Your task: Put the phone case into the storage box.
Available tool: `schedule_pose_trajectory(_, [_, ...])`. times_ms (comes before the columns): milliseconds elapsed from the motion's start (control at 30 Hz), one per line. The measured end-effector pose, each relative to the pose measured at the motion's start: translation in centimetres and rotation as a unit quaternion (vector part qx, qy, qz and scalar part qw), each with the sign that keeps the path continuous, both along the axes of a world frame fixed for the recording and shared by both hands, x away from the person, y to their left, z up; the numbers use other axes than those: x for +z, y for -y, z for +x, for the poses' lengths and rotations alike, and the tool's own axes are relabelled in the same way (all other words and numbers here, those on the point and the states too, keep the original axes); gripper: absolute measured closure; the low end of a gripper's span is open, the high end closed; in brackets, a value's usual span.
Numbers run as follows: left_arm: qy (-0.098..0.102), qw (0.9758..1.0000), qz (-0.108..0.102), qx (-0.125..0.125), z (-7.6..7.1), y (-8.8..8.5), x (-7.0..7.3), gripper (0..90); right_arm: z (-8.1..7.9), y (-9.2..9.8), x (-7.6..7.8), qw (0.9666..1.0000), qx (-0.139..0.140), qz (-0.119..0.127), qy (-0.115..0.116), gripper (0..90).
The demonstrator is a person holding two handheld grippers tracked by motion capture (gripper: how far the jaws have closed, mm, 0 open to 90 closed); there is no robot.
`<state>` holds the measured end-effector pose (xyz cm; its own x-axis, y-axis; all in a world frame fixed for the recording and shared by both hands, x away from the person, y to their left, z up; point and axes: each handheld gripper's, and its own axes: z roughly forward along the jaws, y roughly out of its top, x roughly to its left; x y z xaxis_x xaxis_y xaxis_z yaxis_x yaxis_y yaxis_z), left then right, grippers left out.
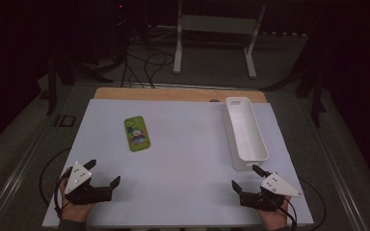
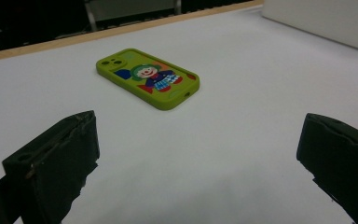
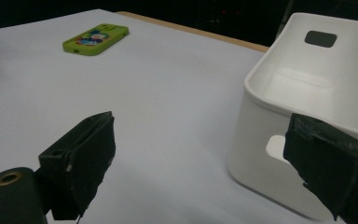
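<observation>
A lime-green phone case, smooth with a soft rubbery-looking sheen and a printed cartoon clown on its back, lies on a matt white sheet laid over a table whose far edge shows bare wood. The long white bin looks like smooth moulded plastic with a faint gloss. Both grippers' jaws are matt black, their pads rough-edged.

A white-topped table carries a green phone and a white bin.
</observation>
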<state>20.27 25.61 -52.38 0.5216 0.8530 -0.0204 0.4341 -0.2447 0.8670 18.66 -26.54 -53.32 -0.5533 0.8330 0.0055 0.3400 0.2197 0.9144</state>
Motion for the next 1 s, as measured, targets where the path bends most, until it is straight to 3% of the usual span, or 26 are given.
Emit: schedule_pose_trajectory(1000, [-0.010,0.9999,0.002,0.013,0.38,0.66,0.67,0.0,0.19,-0.44,-0.38,1.0000,0.003,-0.005,-0.008,8.8])
